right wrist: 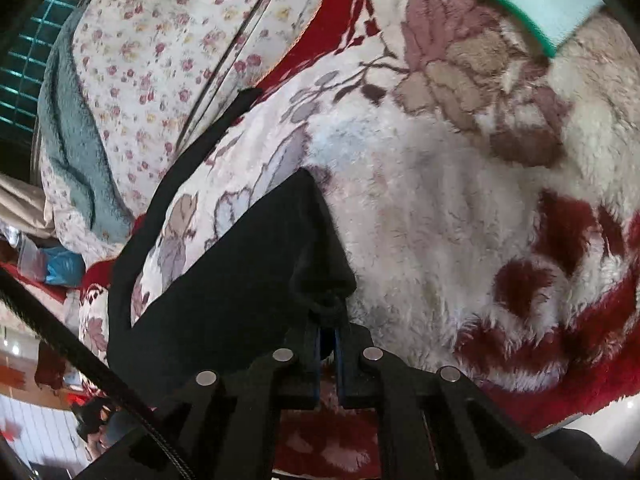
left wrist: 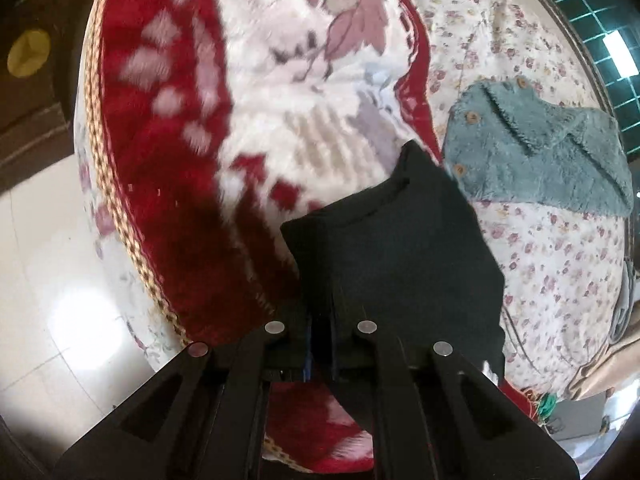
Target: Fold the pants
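The black pants (left wrist: 396,248) hang from both grippers above a red and white plush blanket (left wrist: 280,92) on a bed. My left gripper (left wrist: 322,320) is shut on one edge of the pants, with the cloth spreading forward and right. In the right wrist view my right gripper (right wrist: 328,332) is shut on a bunched corner of the pants (right wrist: 248,276), and the cloth trails down to the left. A thin black strip of the pants (right wrist: 200,152) stretches away toward the upper left.
A teal fuzzy garment with wooden buttons (left wrist: 536,148) lies on the floral bedsheet (left wrist: 560,264) to the right. A light green folded cloth (right wrist: 536,4) lies at the blanket's far end. White floor tiles (left wrist: 44,280) lie left of the bed.
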